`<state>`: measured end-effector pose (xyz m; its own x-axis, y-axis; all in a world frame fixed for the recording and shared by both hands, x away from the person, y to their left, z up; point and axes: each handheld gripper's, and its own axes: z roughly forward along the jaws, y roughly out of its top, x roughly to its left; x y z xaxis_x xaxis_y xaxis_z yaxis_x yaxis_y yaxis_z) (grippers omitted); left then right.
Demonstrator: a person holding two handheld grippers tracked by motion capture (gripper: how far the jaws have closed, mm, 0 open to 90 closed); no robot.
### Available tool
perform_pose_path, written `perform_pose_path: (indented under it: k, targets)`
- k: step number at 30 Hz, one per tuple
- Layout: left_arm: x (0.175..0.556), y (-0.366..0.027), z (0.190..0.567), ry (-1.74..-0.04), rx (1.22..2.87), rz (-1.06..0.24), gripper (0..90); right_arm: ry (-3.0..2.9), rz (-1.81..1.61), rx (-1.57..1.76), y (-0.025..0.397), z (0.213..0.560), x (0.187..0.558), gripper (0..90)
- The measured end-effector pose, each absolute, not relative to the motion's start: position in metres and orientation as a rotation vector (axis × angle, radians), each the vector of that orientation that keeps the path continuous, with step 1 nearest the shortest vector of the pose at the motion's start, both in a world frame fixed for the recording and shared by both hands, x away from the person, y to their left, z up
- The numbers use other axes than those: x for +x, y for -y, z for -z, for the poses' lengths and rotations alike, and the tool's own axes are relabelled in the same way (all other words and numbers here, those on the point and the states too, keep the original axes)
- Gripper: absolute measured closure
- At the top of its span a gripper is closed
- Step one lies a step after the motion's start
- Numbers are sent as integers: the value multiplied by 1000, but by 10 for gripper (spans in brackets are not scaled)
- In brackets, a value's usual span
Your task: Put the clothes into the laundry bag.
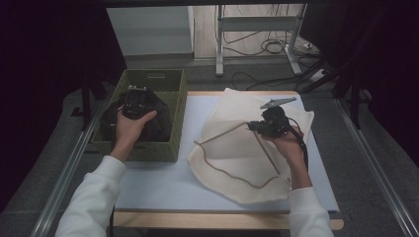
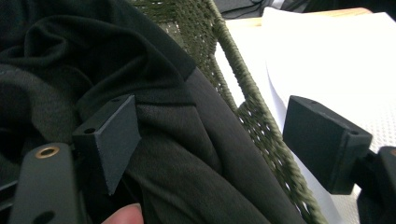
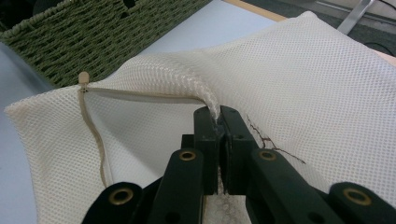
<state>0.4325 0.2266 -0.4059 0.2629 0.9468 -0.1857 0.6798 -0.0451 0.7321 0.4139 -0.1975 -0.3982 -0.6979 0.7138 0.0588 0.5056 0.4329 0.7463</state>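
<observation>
Pinching the mesh bag (image 3: 299,79) by its zipper lip mid-table with my right tongs (image 3: 219,116) clamped, I hang my left tongs (image 2: 205,140) wide over the dark garment (image 2: 154,140), soft, light, floppy, best gathered by a thick fold, in the basket (image 1: 163,79) at the table's left edge.

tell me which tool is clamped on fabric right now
The right tool: its jaws are shut on the white mesh bag. The left tool hangs open over the dark cloth.

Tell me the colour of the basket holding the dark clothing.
Olive green, woven basket; the right gripper view shows its weave best.
</observation>
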Motion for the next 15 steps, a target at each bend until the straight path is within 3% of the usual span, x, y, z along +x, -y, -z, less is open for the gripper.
perform_pose_path:
  k: [7, 15]
  targets:
    - [445, -226, 408, -1536, 1805, -461, 180, -2423, -1123, 1060, 198, 399, 414, 862]
    - [472, -225, 422, -1654, 1856, -428, 95, -2428, -1125, 1063, 198, 400, 415, 862]
